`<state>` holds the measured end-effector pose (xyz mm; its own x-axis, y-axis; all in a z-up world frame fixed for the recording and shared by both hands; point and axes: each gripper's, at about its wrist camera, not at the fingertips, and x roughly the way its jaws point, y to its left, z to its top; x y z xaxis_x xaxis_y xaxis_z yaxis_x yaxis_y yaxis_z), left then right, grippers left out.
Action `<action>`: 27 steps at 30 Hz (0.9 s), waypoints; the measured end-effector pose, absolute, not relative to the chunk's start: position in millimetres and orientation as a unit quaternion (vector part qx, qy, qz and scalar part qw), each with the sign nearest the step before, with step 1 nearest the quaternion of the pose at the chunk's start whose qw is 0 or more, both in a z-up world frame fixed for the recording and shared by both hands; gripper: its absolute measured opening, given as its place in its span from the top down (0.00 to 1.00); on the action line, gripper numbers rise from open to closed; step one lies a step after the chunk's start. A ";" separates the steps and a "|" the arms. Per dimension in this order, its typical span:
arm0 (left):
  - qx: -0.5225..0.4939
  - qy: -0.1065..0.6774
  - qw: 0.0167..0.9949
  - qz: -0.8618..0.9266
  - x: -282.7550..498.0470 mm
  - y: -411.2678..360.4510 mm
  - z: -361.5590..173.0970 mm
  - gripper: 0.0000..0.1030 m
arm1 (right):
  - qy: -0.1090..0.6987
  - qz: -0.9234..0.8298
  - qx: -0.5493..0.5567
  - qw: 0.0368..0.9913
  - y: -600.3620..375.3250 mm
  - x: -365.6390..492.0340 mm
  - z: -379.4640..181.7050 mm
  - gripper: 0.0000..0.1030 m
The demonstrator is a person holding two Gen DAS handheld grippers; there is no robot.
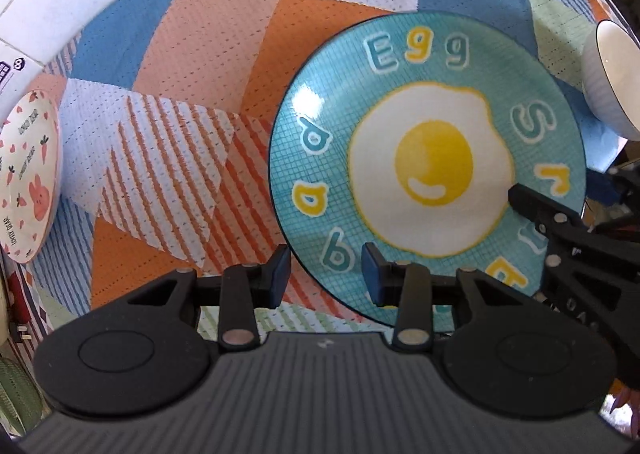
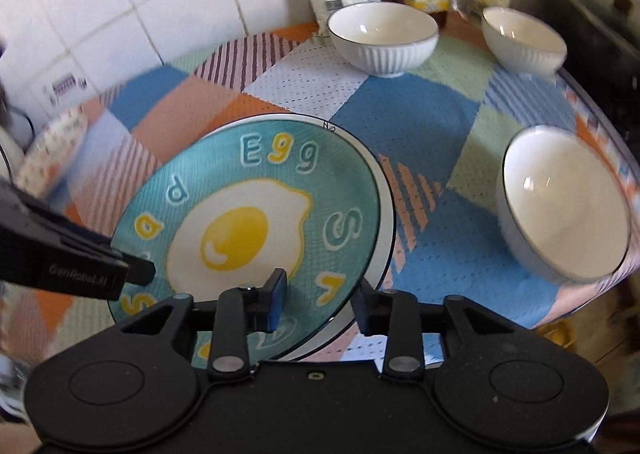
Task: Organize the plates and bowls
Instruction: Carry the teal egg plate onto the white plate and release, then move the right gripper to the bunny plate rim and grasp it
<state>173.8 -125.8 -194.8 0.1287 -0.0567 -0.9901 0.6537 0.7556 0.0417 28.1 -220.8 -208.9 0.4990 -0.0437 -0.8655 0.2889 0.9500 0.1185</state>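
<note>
Left tool (image 1: pixel 326 278) part open, straddling egg plate (image 1: pixel 428 169) rim, pads clear. Right tool (image 2: pixel 320 304) likewise astride rim, not gripping. Three bowls on worktop (image 2: pixel 420 125).

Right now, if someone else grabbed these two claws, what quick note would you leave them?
Left claw: open, straddling the rim of the round teal fried-egg plate, not gripping.
Right claw: open, with the same plate's rim between its fingers.
The plate lies on the patchwork mat. Three white ribbed bowls stand separately. A pink bunny plate sits at the mat's left edge.
Done: nothing stacked yet.
Left: gather the plates, nest the bowls.
</note>
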 end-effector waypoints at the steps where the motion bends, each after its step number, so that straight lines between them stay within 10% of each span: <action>1: 0.243 0.610 0.711 -0.250 172.4 -127.2 -195.4 0.64 | 0.495 -0.104 0.107 0.856 -218.9 30.3 -208.2 0.57; 27: 0.221 0.515 0.787 -0.258 160.6 -18.7 -123.3 0.58 | 0.353 -0.106 0.094 0.925 -155.2 -7.8 -154.1 0.34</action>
